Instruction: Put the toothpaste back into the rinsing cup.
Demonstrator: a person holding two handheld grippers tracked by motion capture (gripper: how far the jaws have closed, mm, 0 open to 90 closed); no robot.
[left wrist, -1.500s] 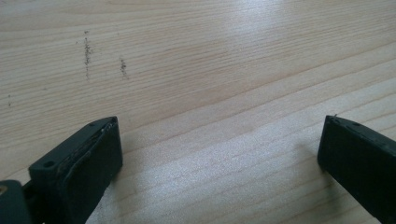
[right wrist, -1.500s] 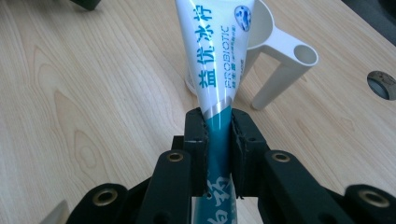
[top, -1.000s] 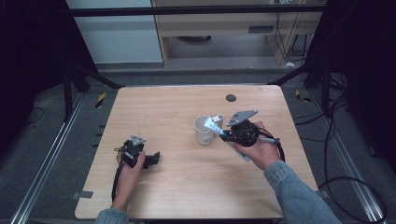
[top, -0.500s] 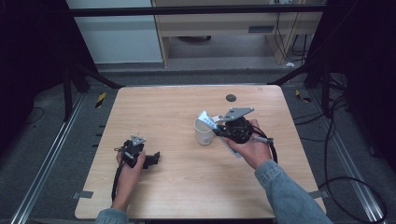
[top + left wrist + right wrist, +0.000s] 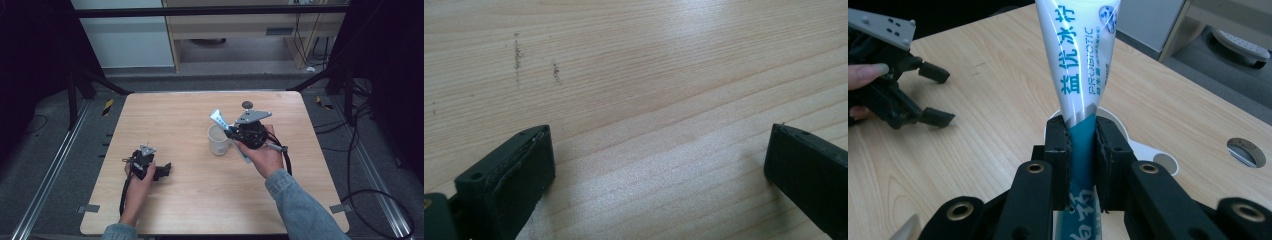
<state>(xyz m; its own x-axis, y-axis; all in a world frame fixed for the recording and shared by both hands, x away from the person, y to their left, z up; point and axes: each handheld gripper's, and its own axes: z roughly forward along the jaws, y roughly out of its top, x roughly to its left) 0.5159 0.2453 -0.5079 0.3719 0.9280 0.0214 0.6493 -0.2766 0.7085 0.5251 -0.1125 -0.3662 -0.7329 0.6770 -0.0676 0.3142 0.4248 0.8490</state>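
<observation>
White and teal, the soft plastic toothpaste tube [image 5: 1083, 65] stands clamped between the black pads of the right gripper [image 5: 1083, 150], its flat crimped end rising to the top centre of the right gripper view. Behind the jaws sits a white ceramic mug [image 5: 1143, 150] on the pale wooden table [image 5: 998, 75]. From above, the right gripper [image 5: 232, 134] holds the tube [image 5: 219, 120] just right of centre, tilted over the mug [image 5: 218, 140], which stands at the middle of the table [image 5: 200, 200]. At lower left of that frame the left gripper [image 5: 162, 171] rests on the wood; its jaws stand wide apart with nothing between them [image 5: 659, 165].
</observation>
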